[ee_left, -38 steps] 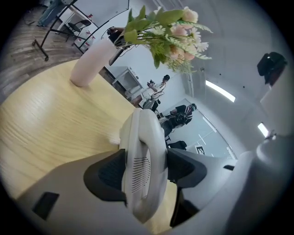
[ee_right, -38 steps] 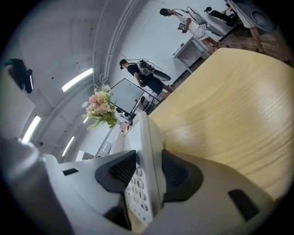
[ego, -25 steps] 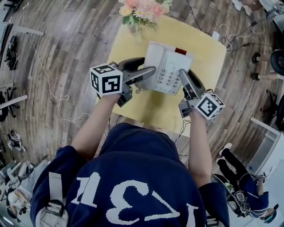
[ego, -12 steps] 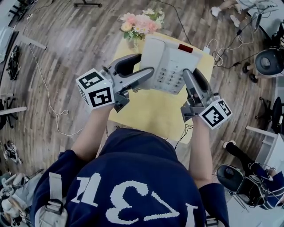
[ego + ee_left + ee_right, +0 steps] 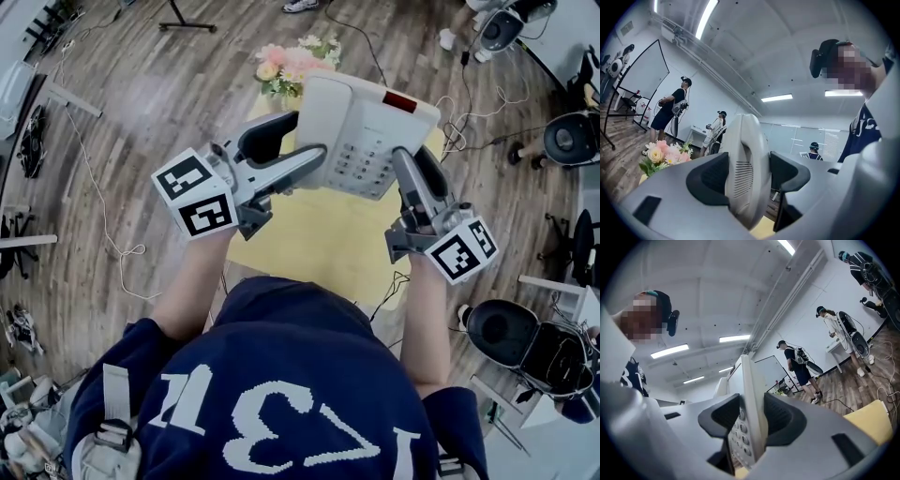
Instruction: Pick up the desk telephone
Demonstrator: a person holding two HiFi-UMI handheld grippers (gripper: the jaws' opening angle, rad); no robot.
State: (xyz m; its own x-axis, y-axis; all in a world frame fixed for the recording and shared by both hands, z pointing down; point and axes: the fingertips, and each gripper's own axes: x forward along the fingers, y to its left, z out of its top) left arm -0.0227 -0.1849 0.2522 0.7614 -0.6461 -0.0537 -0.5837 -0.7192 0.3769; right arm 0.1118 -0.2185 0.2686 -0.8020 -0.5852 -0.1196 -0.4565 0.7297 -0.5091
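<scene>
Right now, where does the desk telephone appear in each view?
Head view: desk telephone upper centre.
Left gripper view: centre, edge-on between the jaws.
Right gripper view: centre, keypad visible, between the jaws.
Shared landmark: yellow table beneath it.

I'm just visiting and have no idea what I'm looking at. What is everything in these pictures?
desk telephone: one, white, in the air above the table.
table: one, yellow, under the telephone.
flowers: one bunch, pink and peach, at the table's far edge.
floor: one, grey-brown wood, all around the table.
office chairs: at least two, dark, on the floor at the right.
other people: three, dark and light clothes, standing in the background.
left gripper: one, grey, fingers clamped on the telephone's left edge.
right gripper: one, grey, fingers clamped on its right edge.
</scene>
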